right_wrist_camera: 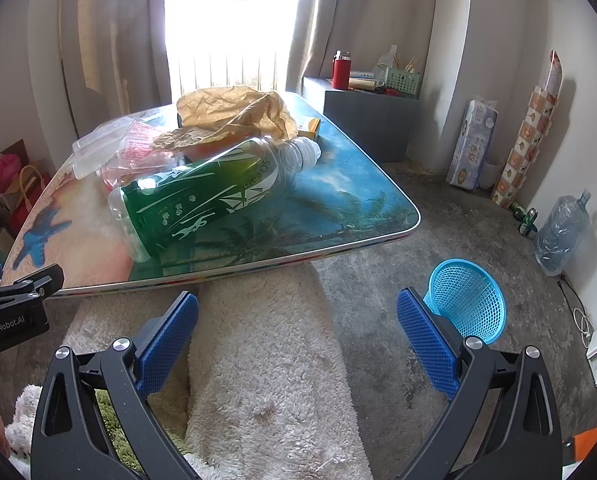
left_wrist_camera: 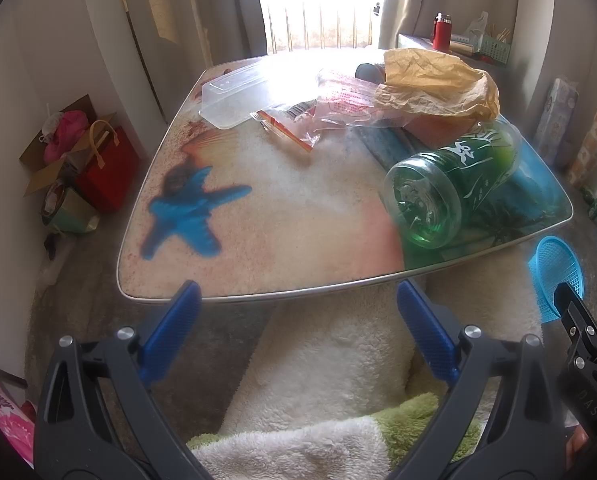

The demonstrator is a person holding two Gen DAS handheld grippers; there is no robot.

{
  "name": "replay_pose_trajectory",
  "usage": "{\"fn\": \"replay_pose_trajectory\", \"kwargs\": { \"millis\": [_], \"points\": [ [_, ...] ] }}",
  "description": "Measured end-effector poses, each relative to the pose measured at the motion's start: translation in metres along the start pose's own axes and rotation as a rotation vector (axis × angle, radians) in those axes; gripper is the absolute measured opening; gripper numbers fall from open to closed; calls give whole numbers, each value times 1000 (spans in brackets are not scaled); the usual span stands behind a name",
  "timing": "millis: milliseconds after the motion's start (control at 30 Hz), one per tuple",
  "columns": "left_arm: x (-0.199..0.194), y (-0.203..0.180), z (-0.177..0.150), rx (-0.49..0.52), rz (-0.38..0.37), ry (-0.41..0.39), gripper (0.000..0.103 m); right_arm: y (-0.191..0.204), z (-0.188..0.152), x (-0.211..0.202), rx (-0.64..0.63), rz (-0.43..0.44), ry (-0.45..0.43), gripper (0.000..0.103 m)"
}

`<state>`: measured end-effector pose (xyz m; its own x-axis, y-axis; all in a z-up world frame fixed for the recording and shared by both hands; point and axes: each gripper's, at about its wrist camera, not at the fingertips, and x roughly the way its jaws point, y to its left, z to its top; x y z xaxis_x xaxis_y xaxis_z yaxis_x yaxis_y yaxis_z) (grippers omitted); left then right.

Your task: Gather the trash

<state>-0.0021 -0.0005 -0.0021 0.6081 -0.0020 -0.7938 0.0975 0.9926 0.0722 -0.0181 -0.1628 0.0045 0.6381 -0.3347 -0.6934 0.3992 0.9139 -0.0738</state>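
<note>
— Over the near edge of the table (left_wrist_camera: 202, 300), what did you have in front of you?

— I had the left gripper (left_wrist_camera: 298, 312) tipped down at that edge, its blue pads spread wide with nothing between them. Past it, on the beach-print top, I saw the trash bunched toward one o'clock: a green bottle (left_wrist_camera: 454, 184) lying on its side with its base toward me, a crumpled brown paper bag (left_wrist_camera: 434, 80) behind it, clear plastic wrappers (left_wrist_camera: 338, 100) at twelve, and a clear plastic box (left_wrist_camera: 234, 96) at eleven.

— And the other one?

— I held the right gripper (right_wrist_camera: 298, 320) just as wide and just as empty, above a white fleecy rug (right_wrist_camera: 266, 360) on the concrete floor. From that camera the bottle lay at eleven o'clock near the table's front edge, its neck pointing away to the right, with the paper bag touching it from behind. A blue mesh basket (right_wrist_camera: 470, 304) stood upright on the floor at two o'clock, just behind the right-hand pad and well apart from the table.

— Was anything picked up?

— No. All the trash lay on the table, and I could not see into the basket.
</note>
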Motion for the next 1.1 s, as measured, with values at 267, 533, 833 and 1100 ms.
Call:
{"fn": "replay_pose_trajectory", "kwargs": {
  "millis": [267, 533, 833, 1100],
  "points": [
    [5, 2, -1, 2, 4, 6, 94, 0, 0, 0, -1, 2, 1, 97],
    [4, 1, 0, 4, 11, 8, 94, -1, -1, 0, 1, 4, 0, 97],
    [3, 1, 1, 5, 12, 7, 94, 0, -1, -1, 2, 6, 0, 97],
    [3, 1, 1, 6, 12, 8, 94, -3, 0, -1, 0, 7, -2, 97]
  ]
}}
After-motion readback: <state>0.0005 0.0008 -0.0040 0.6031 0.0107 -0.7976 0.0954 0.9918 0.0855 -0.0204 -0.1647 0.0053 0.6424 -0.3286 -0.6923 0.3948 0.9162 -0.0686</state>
